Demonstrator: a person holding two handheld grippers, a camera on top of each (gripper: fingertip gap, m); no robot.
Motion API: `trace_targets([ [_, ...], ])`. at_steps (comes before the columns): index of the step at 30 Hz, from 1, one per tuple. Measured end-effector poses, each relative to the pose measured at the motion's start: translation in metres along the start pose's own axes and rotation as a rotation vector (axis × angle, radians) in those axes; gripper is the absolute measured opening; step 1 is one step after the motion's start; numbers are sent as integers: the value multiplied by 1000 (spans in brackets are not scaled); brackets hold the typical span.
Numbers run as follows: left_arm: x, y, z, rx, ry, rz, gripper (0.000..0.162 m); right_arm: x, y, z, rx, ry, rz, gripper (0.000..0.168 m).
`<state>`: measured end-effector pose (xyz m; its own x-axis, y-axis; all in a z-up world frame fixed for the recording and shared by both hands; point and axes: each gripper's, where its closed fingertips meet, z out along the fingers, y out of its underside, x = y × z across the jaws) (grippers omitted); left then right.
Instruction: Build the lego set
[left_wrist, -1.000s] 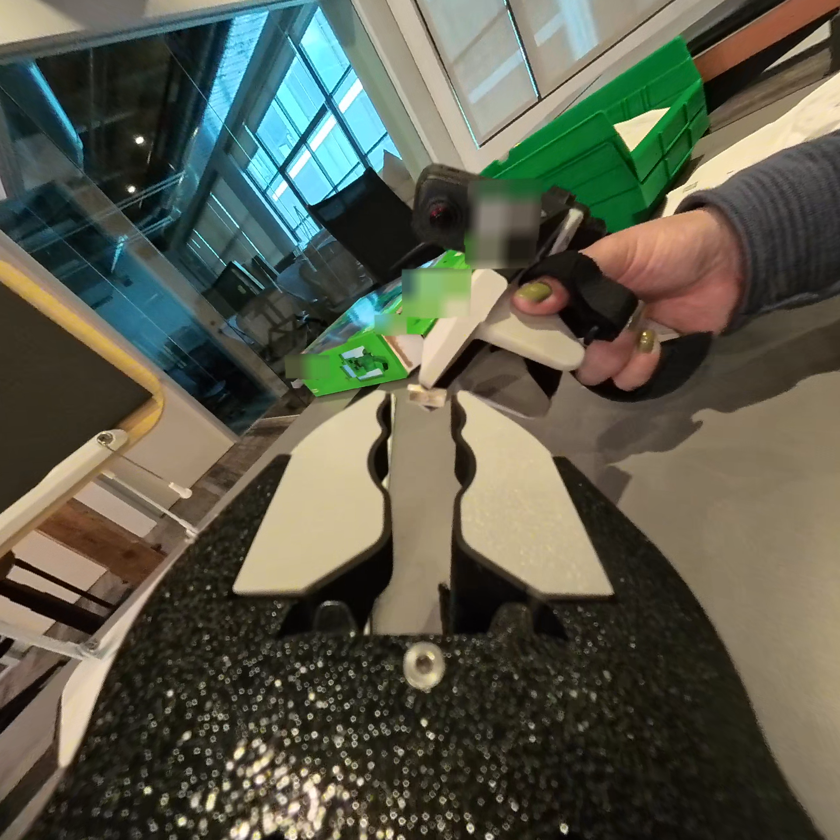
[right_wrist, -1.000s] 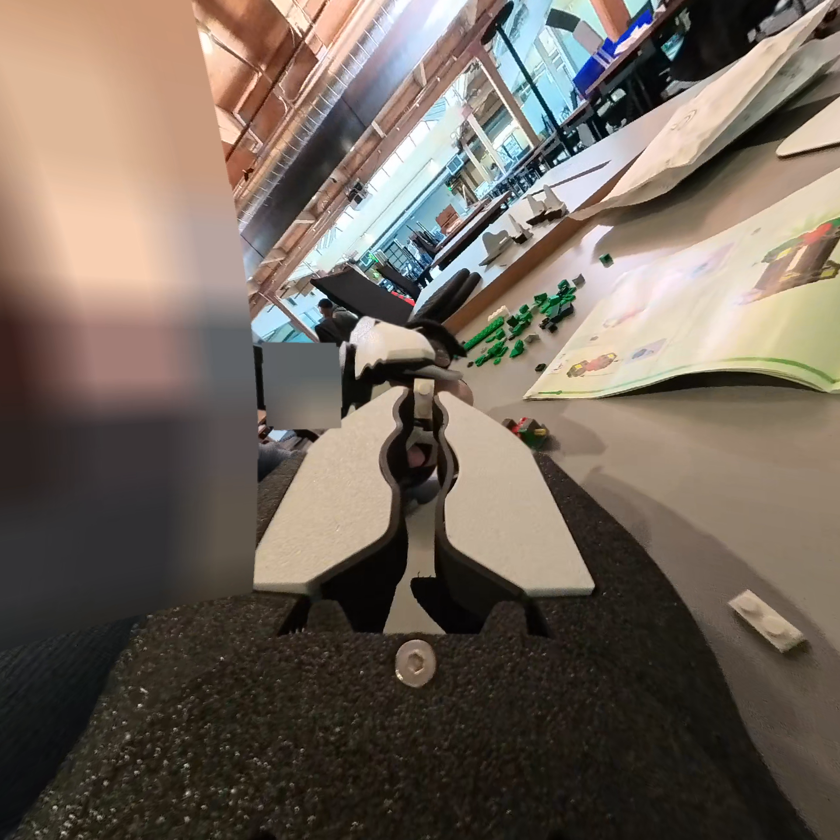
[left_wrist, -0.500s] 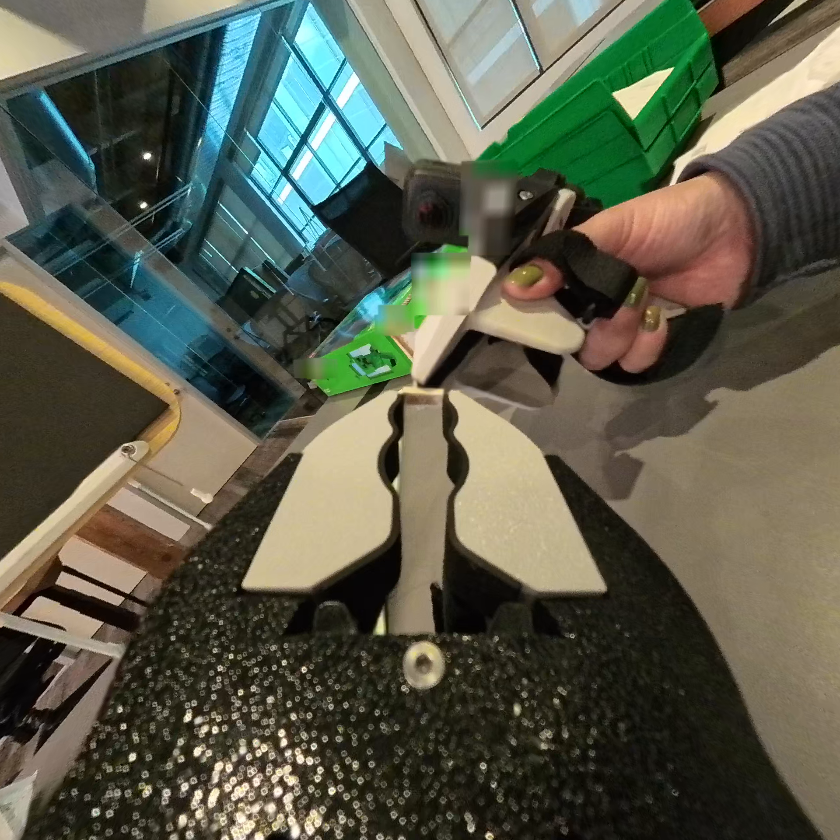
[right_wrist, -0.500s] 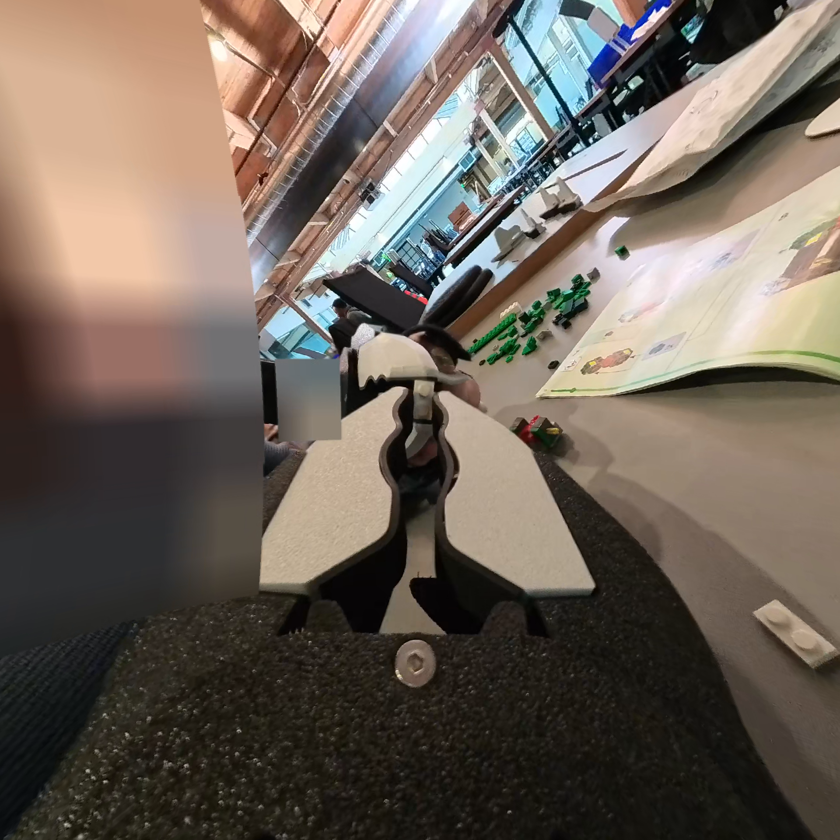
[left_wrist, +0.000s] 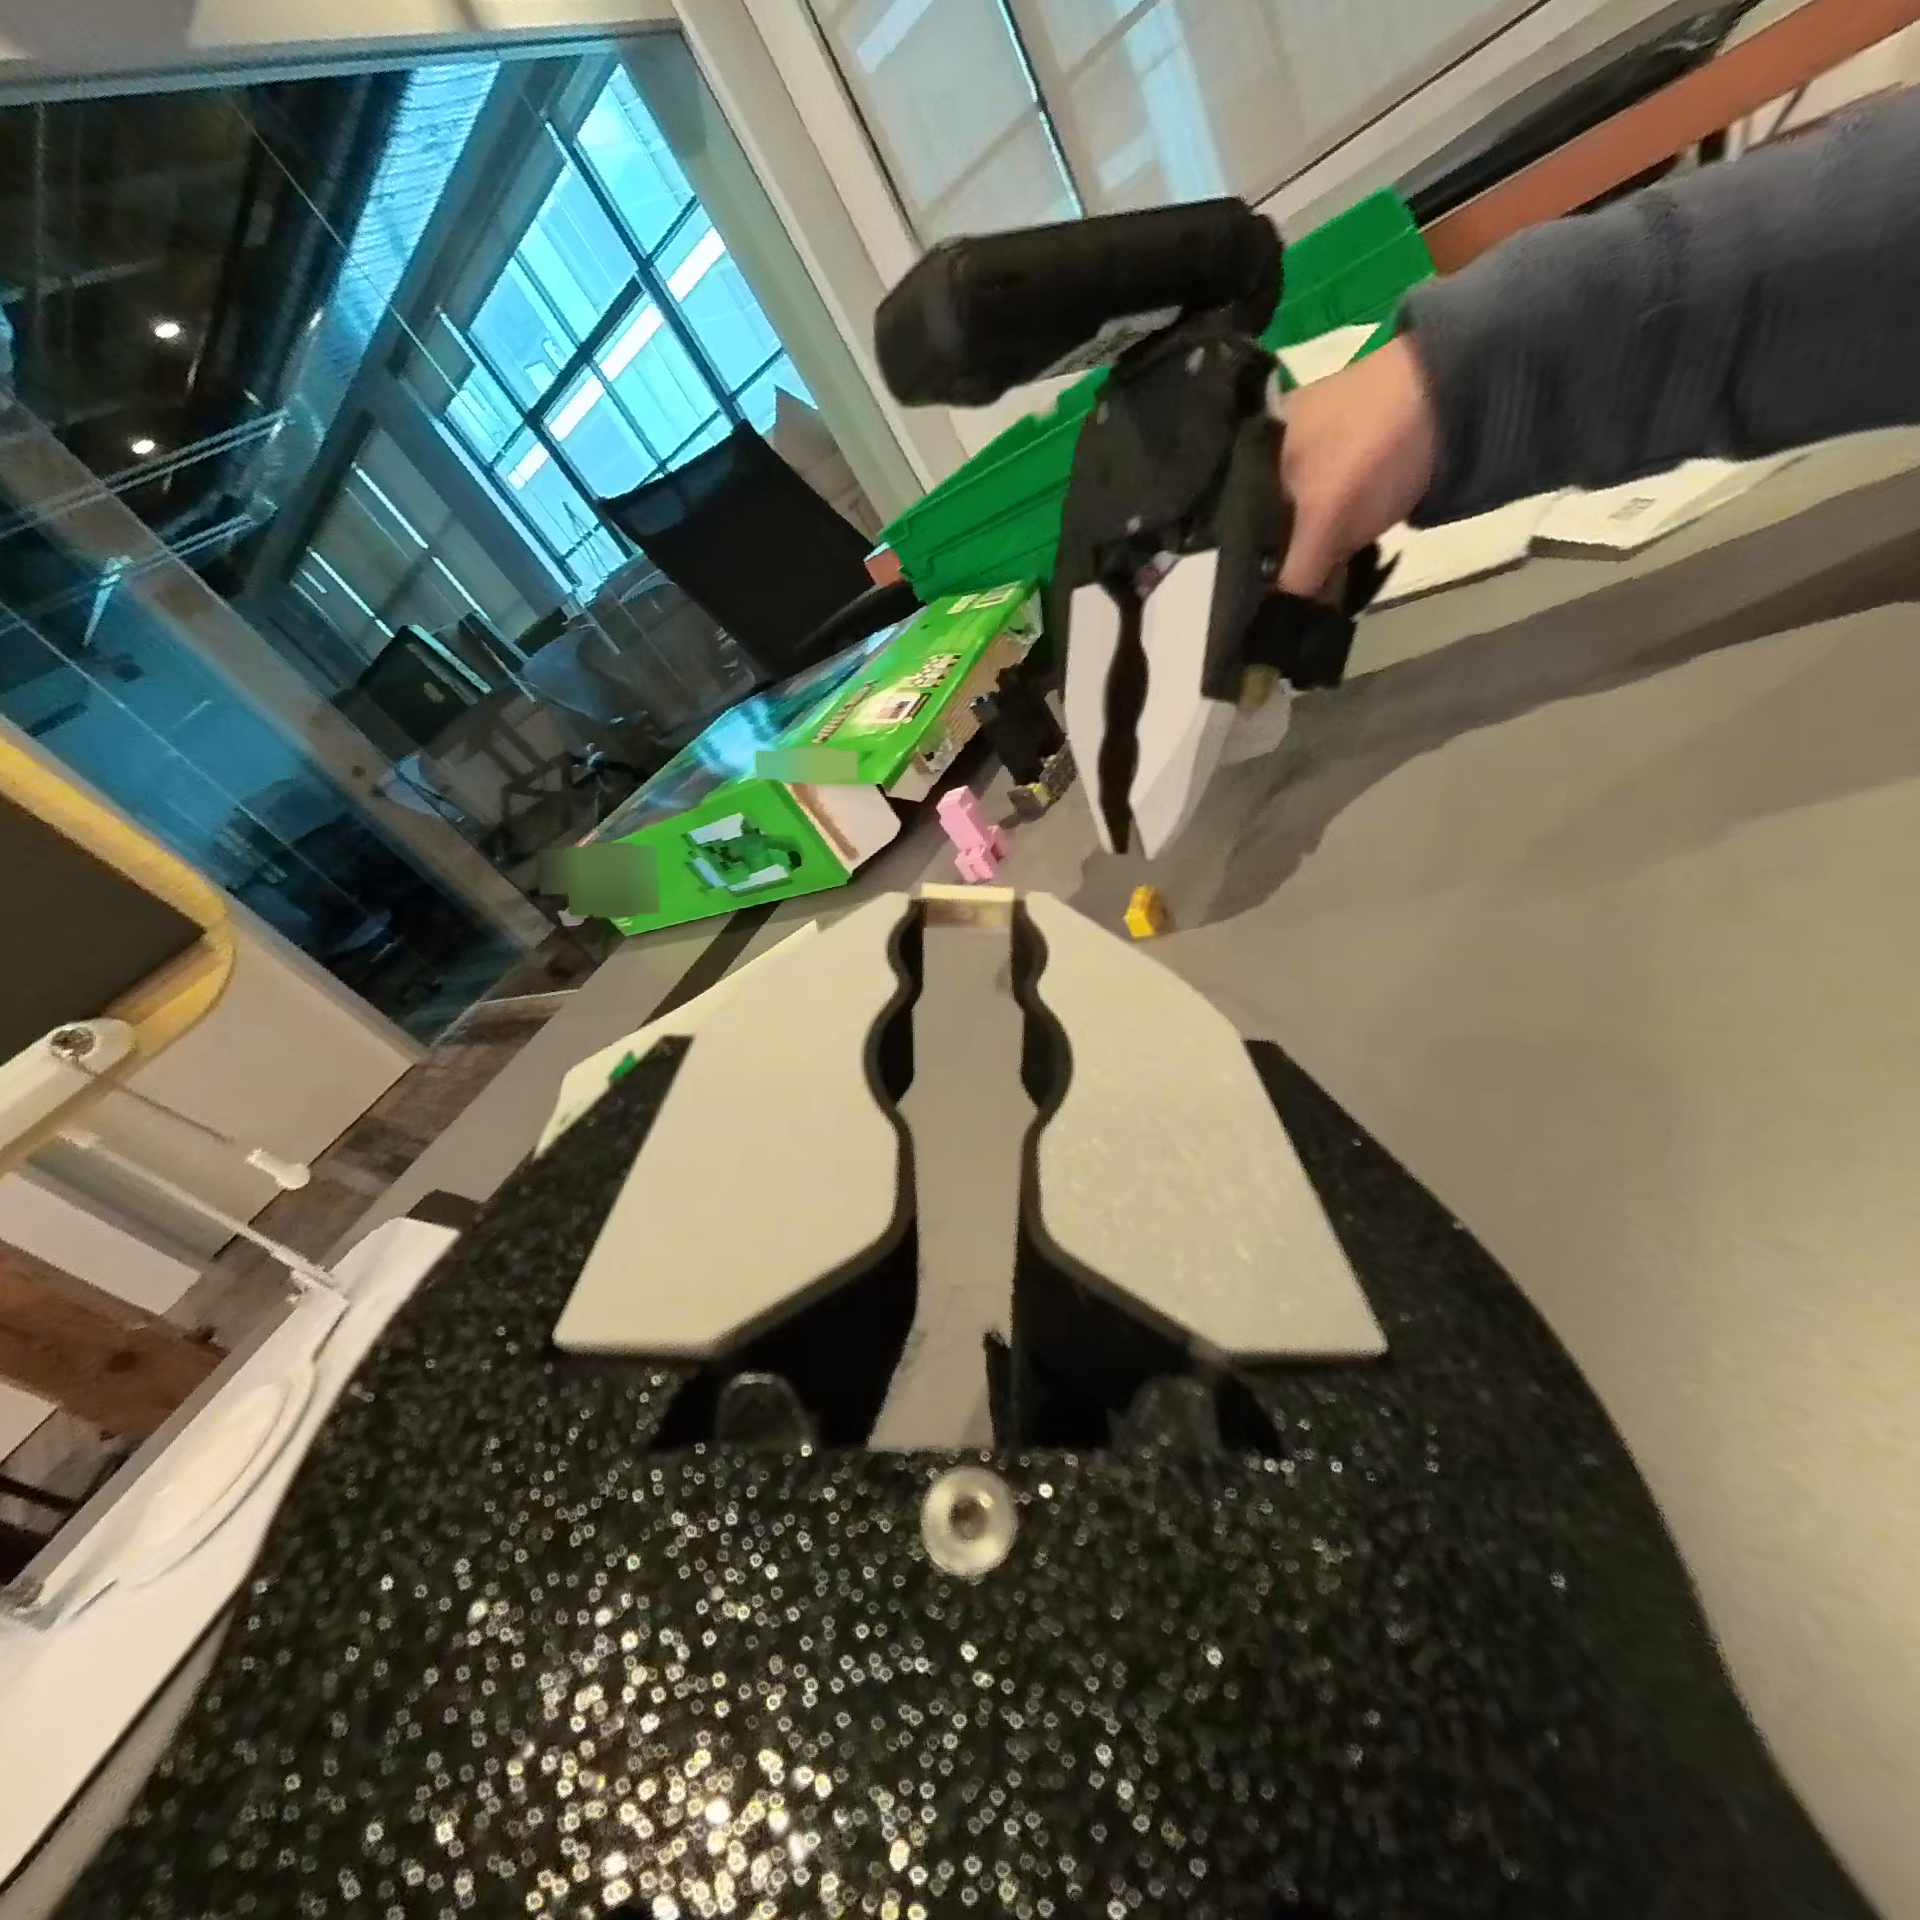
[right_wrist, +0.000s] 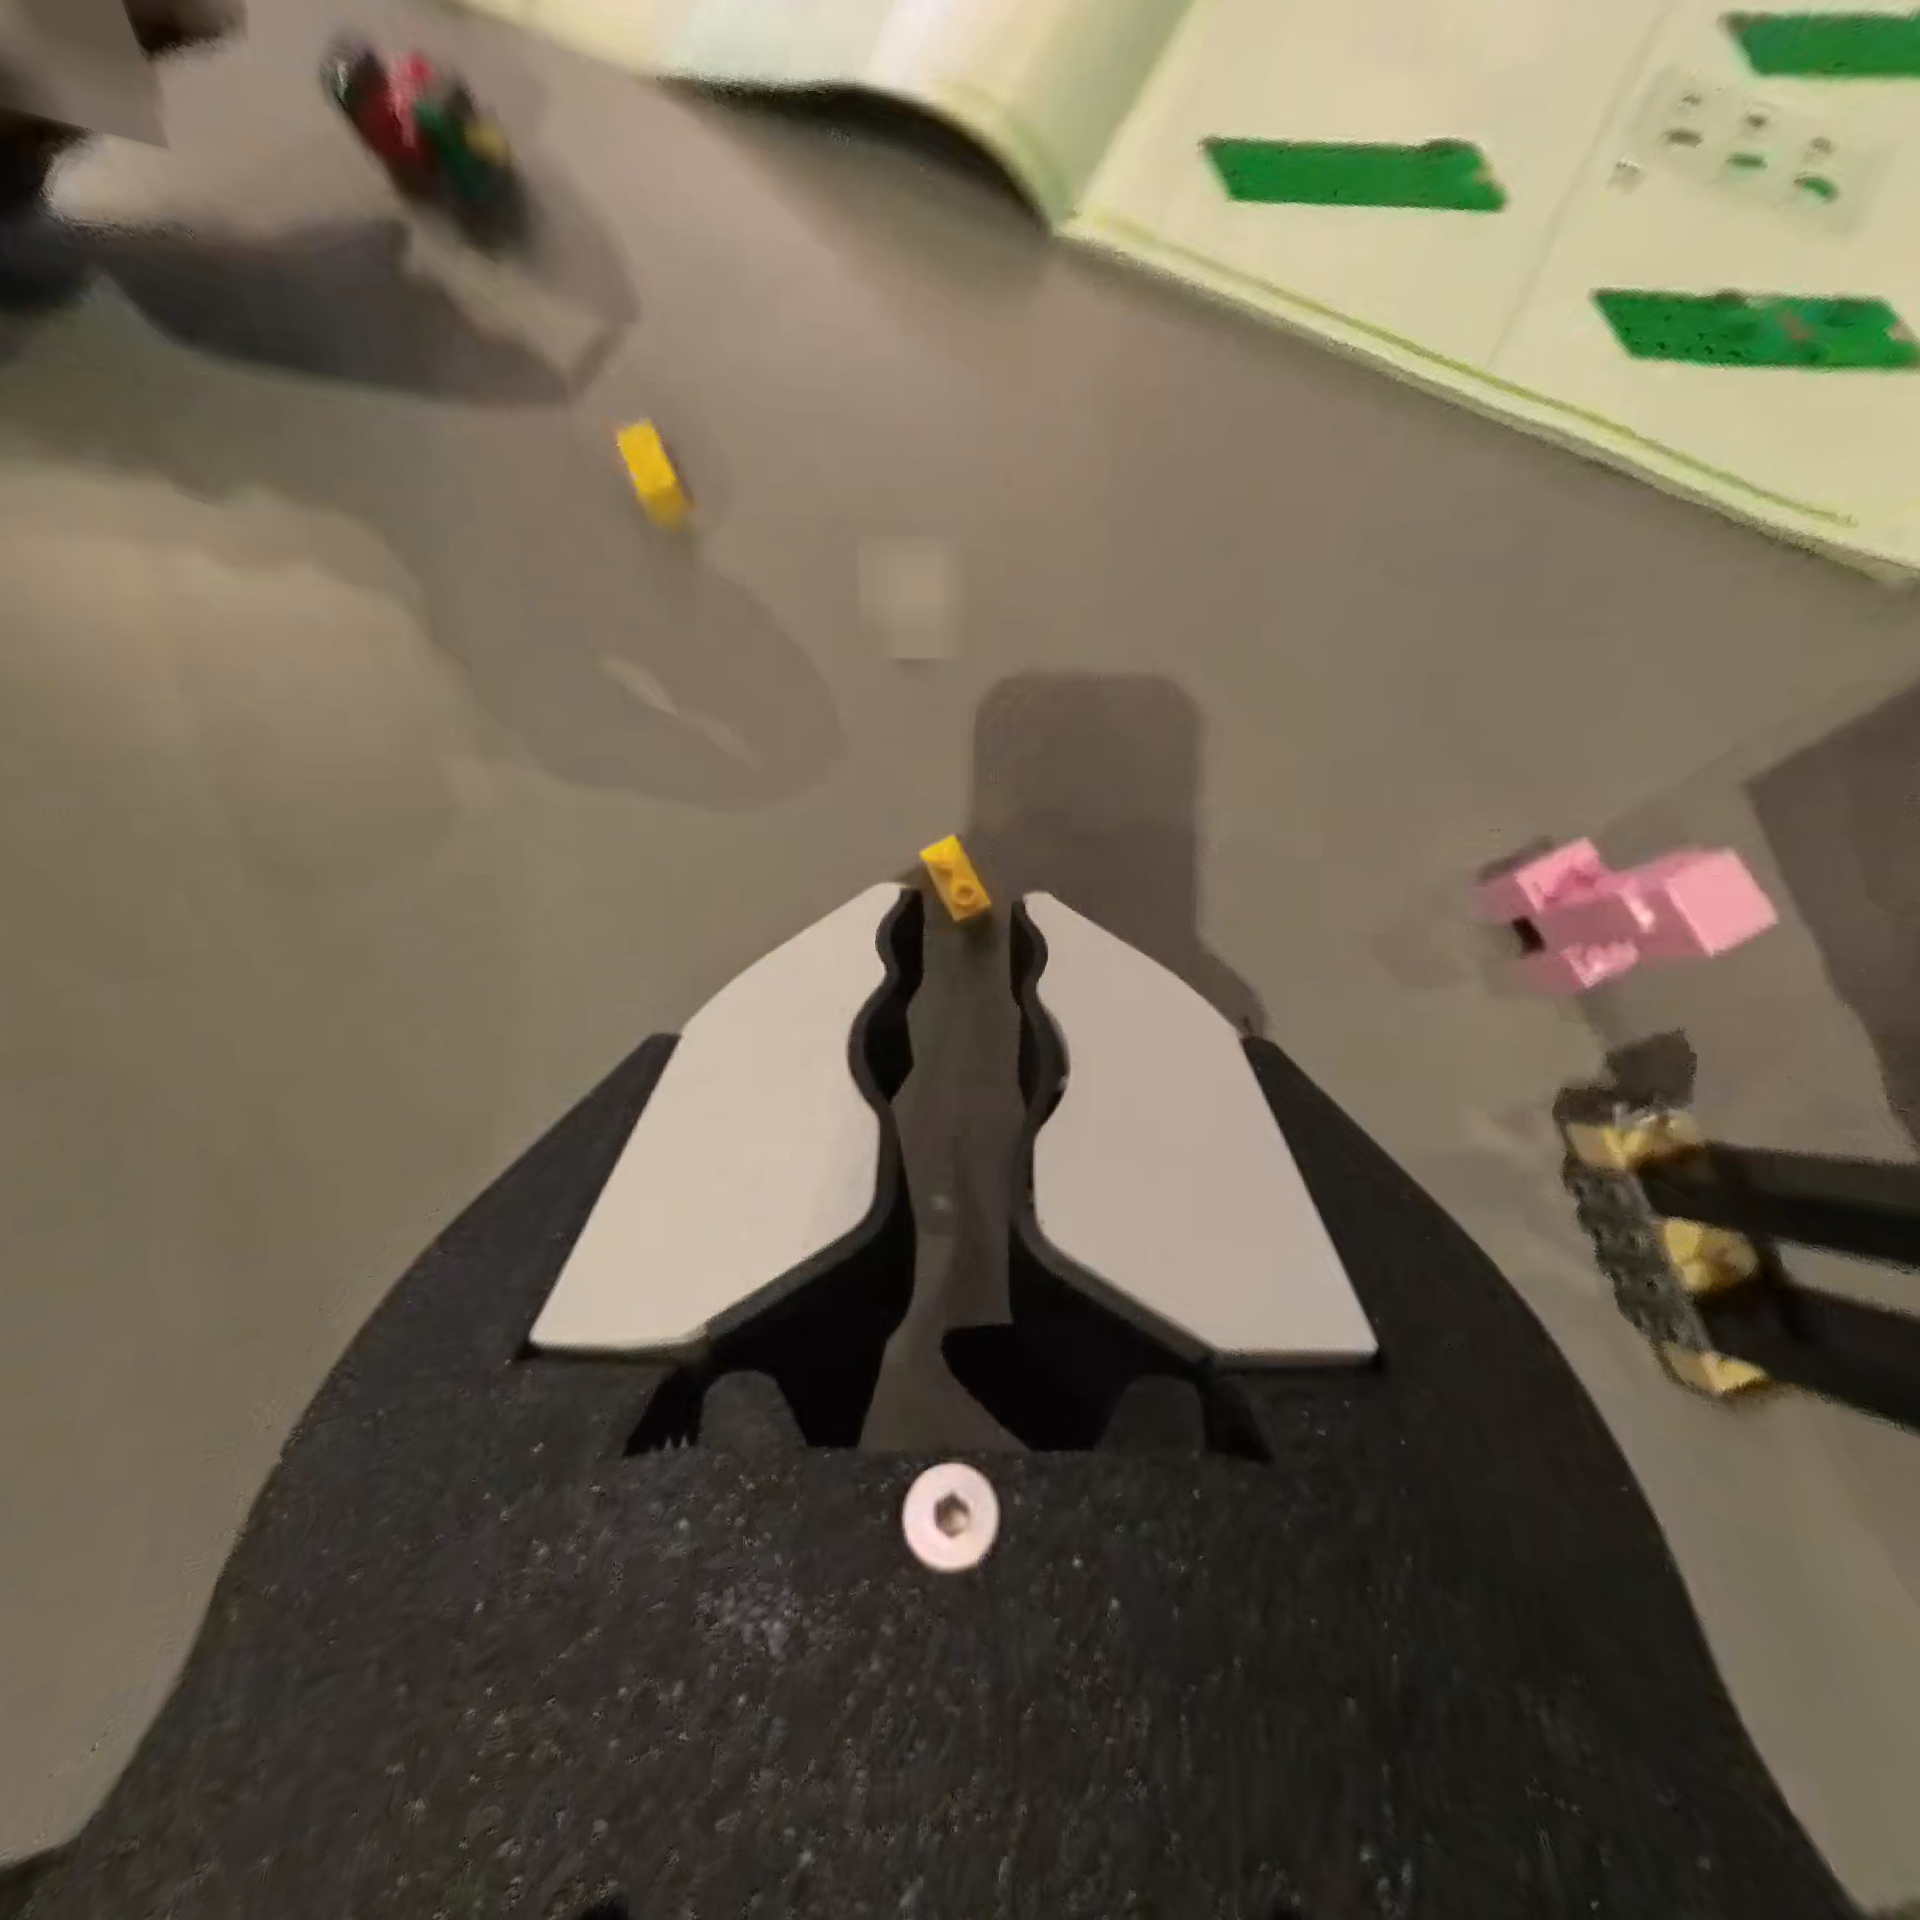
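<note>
Two yellow bricks (right_wrist: 651, 473), one pink pig (right_wrist: 1621, 914), one booklet (right_wrist: 1455, 260).

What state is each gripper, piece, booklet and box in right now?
Left gripper: shut on small white Lego piece.
Right gripper: open, small yellow Lego brick ungripped beyond its tips.
Pale green paper instruction booklet: lying open.
Green cardboard box: end flap open.
Pink Lego pig: assembled.
</note>
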<state>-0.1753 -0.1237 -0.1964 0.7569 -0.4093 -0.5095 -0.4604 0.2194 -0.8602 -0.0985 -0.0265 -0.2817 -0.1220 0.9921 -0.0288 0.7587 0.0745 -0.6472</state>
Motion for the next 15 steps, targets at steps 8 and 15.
trace_targets([
  [8,6,2,-1,15,65,-49,16,-2,3,15,-216,-28,-278,15],
  [15,1,-2,-4,44,55,-87,16,3,1,21,-263,-16,-240,8],
])
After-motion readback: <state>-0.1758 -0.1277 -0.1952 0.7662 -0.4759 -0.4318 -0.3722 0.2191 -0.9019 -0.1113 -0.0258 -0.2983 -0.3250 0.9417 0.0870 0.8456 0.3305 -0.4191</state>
